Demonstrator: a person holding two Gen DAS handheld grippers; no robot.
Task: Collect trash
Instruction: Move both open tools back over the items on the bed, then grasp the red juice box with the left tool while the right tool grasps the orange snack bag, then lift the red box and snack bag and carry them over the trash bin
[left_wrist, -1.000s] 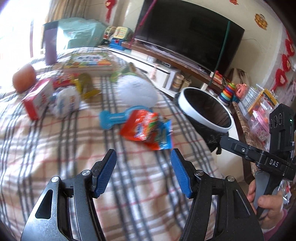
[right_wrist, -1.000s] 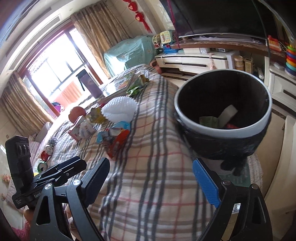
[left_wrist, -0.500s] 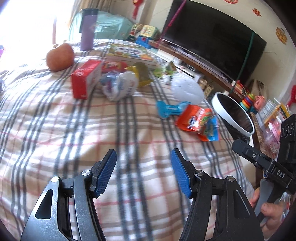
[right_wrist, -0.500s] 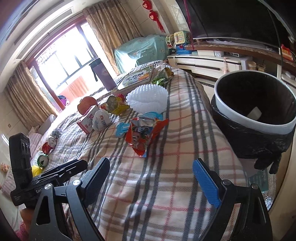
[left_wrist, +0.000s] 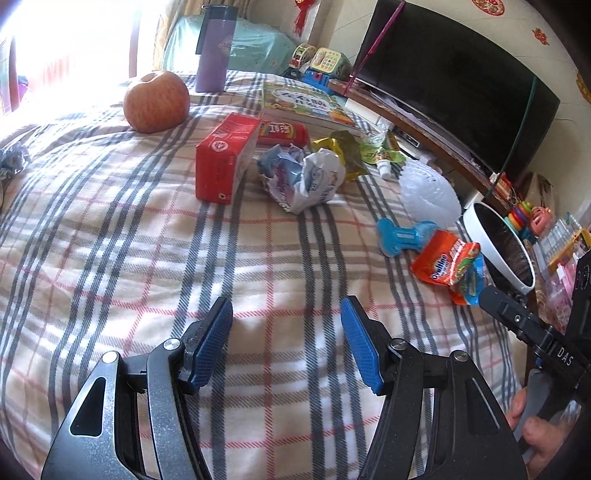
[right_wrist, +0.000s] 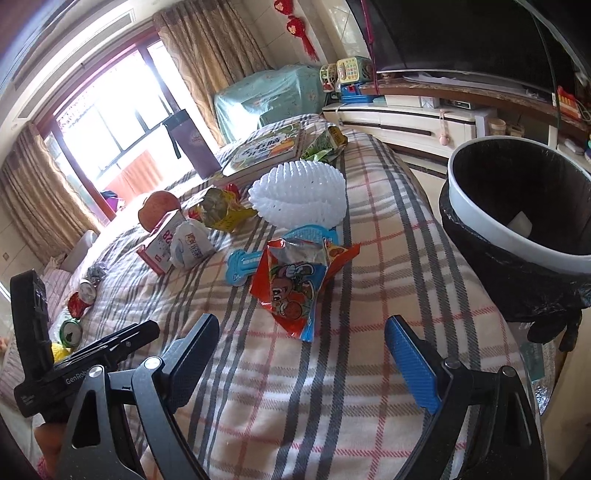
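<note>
Both grippers above the plaid blanket (left_wrist: 147, 266), jaws open and empty.

Left gripper (left_wrist: 286, 341): blue pads parted, nothing between them, bare blanket below; right gripper (right_wrist: 301, 363): jaws spread wide, nothing held. Trash lies ahead on the blanket: orange snack wrapper (right_wrist: 295, 284) nearest the right gripper, touching a blue plastic toy (right_wrist: 243, 264); white foam net (right_wrist: 299, 195) beyond it; crumpled white bag (left_wrist: 306, 177) just right of a red carton (left_wrist: 223, 158); yellow-green wrapper (left_wrist: 341, 151) behind the bag. An apple (left_wrist: 155, 101) sits at the far left. Black-lined bin (right_wrist: 517, 221) stands off the blanket's right edge, a white scrap inside.
</note>
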